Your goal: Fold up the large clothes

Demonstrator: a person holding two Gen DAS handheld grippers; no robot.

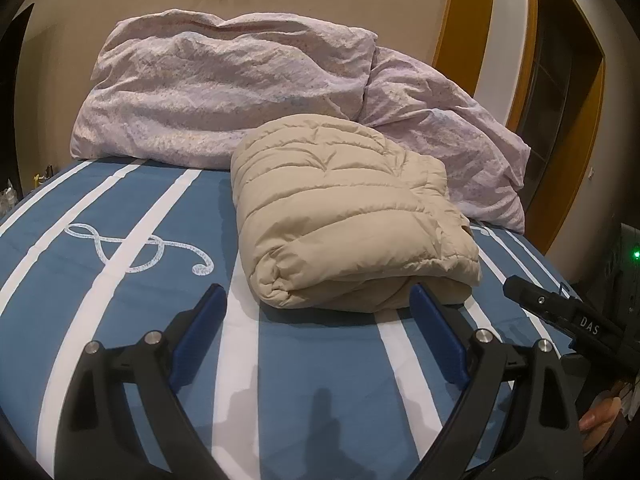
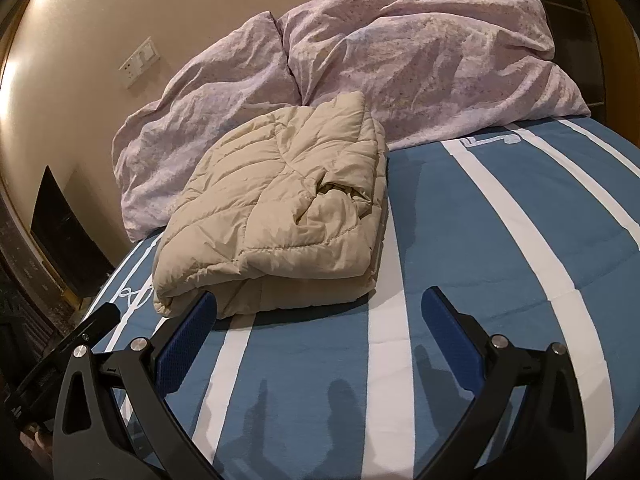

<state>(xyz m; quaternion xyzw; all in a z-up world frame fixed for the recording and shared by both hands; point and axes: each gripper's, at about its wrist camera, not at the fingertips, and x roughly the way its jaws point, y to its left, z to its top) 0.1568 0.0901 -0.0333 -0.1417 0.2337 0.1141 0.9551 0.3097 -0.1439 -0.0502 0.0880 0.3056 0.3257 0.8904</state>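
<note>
"DAS" on the right hand-held gripper (image 1: 560, 312)

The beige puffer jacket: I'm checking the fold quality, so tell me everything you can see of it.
The beige puffer jacket is quilted in stitched channels and looks like soft, padded, slightly shiny fabric. It lies folded into a thick, compact bundle on the blue striped bedsheet, its rounded folded edge toward the cameras. From the right wrist view, loose layers gape open on its right side. Its far end rests against the lilac duvet. Neither gripper touches it.
</note>
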